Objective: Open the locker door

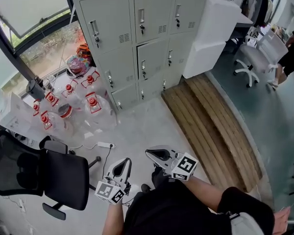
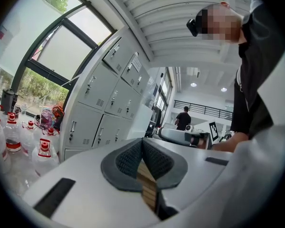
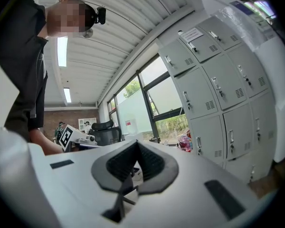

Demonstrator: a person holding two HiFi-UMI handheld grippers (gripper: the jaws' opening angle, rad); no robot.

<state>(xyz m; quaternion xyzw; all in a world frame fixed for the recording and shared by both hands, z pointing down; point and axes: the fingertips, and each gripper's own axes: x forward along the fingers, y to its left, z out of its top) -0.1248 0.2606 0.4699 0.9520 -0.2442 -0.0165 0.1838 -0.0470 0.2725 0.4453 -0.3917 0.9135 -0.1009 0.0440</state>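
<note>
- The left claw (image 1: 122, 161) and the right claw (image 1: 149, 153) are both pressed together, empty, well short of the lockers (image 1: 137, 43).
- Every visible locker door is closed.
- Best approach: step closer, part one claw, then pinch a door handle (image 1: 141, 19).
</note>
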